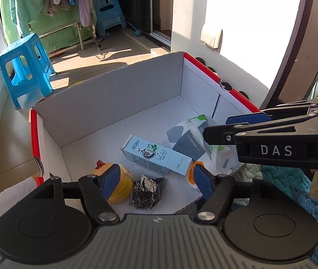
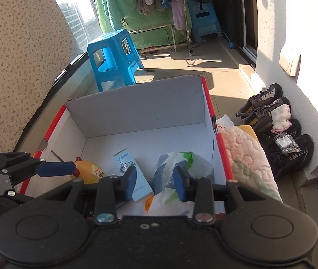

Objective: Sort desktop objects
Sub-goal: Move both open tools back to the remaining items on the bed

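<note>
A white cardboard box with red edges (image 1: 105, 103) (image 2: 136, 112) holds a pale blue carton (image 1: 156, 155) (image 2: 134, 174), a yellow round toy (image 1: 119, 183) (image 2: 89, 173), a black crinkled packet (image 1: 147, 189), a paper tissue pack (image 1: 194, 141) (image 2: 177, 165) and an orange-topped item (image 1: 192, 172). My left gripper (image 1: 153, 182) is open and empty above the box's near side, over the black packet. My right gripper (image 2: 154, 182) is open and empty over the carton and tissue pack; it shows in the left wrist view (image 1: 217, 126).
A quilted cloth (image 2: 248, 157) (image 1: 282, 183) lies right of the box. Several shoes (image 2: 277, 130) stand by the white wall. A blue plastic stool (image 1: 24, 69) (image 2: 114, 60) stands beyond the box. A patterned curtain (image 2: 17, 56) hangs at the left.
</note>
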